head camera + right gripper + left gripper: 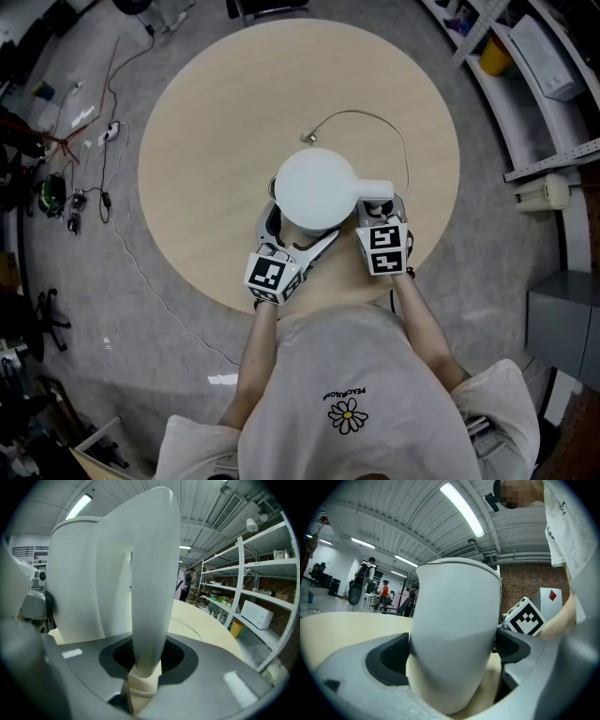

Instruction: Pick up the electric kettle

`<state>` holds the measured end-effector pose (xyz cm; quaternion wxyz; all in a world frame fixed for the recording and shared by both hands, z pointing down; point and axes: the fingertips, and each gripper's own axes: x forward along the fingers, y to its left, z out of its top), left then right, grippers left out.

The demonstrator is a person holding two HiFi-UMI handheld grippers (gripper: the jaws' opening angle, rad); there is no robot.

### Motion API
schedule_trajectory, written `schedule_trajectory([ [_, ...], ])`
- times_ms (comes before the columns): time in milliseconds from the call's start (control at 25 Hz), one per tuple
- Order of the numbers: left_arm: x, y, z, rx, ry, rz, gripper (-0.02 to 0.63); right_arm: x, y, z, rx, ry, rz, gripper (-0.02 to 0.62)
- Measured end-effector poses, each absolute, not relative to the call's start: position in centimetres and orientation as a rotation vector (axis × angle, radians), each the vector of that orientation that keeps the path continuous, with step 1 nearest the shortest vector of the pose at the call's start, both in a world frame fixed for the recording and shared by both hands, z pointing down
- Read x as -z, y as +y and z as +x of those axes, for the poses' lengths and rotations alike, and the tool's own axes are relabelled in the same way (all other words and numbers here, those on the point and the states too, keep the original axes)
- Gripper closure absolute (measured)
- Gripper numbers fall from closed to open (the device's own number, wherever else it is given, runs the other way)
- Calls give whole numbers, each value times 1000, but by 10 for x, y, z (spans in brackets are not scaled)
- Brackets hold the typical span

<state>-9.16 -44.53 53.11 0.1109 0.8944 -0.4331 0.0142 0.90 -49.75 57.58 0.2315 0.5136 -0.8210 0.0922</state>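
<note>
A white electric kettle (317, 187) stands upright near the front edge of the round beige table (234, 112). My left gripper (298, 232) reaches in from the front left. Its jaws are spread wide round the lower kettle body (454, 639), with a dark pad (386, 656) close beside it on each side; I see no squeeze. My right gripper (380, 211) comes from the front right and is shut on the kettle's handle (150, 597). The handle runs down between its pads (171, 656). The kettle's base is hidden.
A thin grey cord (375, 117) curves across the table behind the kettle to a plug (309, 139). Cables lie on the floor at the left (103, 187). Metal shelving (525, 84) with a yellow container (494, 56) stands at the right. My body is close against the table's front edge.
</note>
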Motion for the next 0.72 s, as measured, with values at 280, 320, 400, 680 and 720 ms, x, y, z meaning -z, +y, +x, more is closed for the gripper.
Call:
schedule_trajectory([
  [280, -530, -445, -93, -80, -1270, 2624, 35, -574, -498, 8, -271, -2263, 1413, 495],
  [320, -530, -445, -93, -95, -1266, 2622, 35, -573, -498, 8, -278, -2267, 1422, 497],
  [400, -530, -445, -92, -136, -1260, 2619, 37, -573, -498, 10, -294, -2273, 1440, 499],
  [680, -494, -443, -93, -130, -1283, 2638, 38, -537, -498, 9, -276, -2308, 1452, 499],
  [720, -482, -445, -94, -109, -1287, 2644, 39, -525, -499, 8, -266, -2324, 1459, 499],
])
